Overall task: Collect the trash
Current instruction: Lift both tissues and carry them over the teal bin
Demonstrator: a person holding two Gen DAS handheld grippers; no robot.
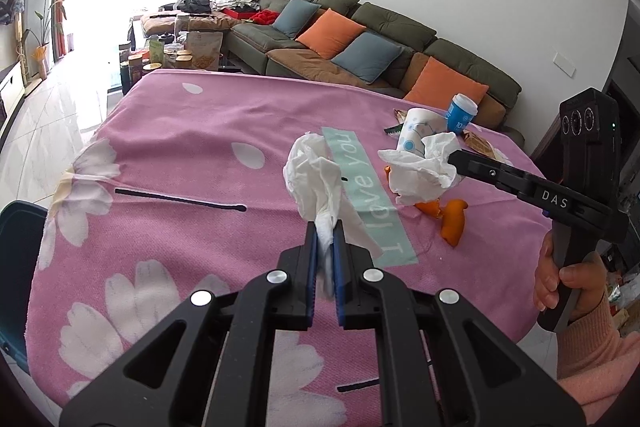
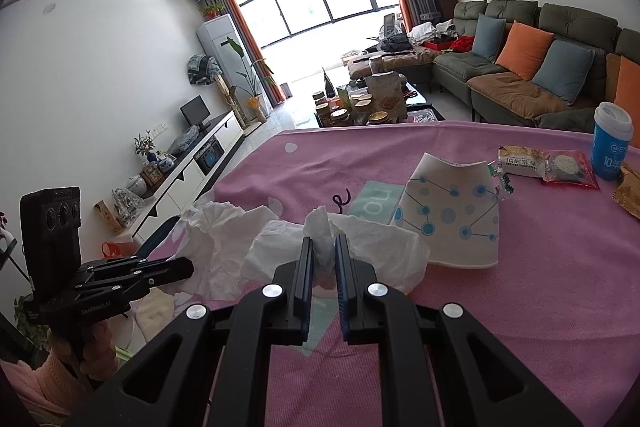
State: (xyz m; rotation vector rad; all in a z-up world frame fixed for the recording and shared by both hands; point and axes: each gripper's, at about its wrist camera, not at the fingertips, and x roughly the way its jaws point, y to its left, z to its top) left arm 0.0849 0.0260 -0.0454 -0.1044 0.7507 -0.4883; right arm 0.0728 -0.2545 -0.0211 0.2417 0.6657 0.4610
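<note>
Your left gripper (image 1: 325, 227) points forward and down, its jaws pinched nearly together on a crumpled tissue (image 1: 316, 171). Your right gripper (image 2: 324, 247) slopes down the same way, clamped on its own wad of tissue (image 2: 320, 227). Your right hand (image 1: 568, 279) wraps its handle, pink sleeve at the wrist; your left hand (image 2: 86, 341) appears to grip likewise, though it sits in shadow.

L gripper (image 1: 325, 227) clamps crumpled tissue (image 1: 314, 171) above pink cloth (image 1: 192, 131); R gripper (image 1: 454, 159) pinches 2nd tissue (image 1: 420, 167) nr orange peel (image 1: 454, 221).
</note>
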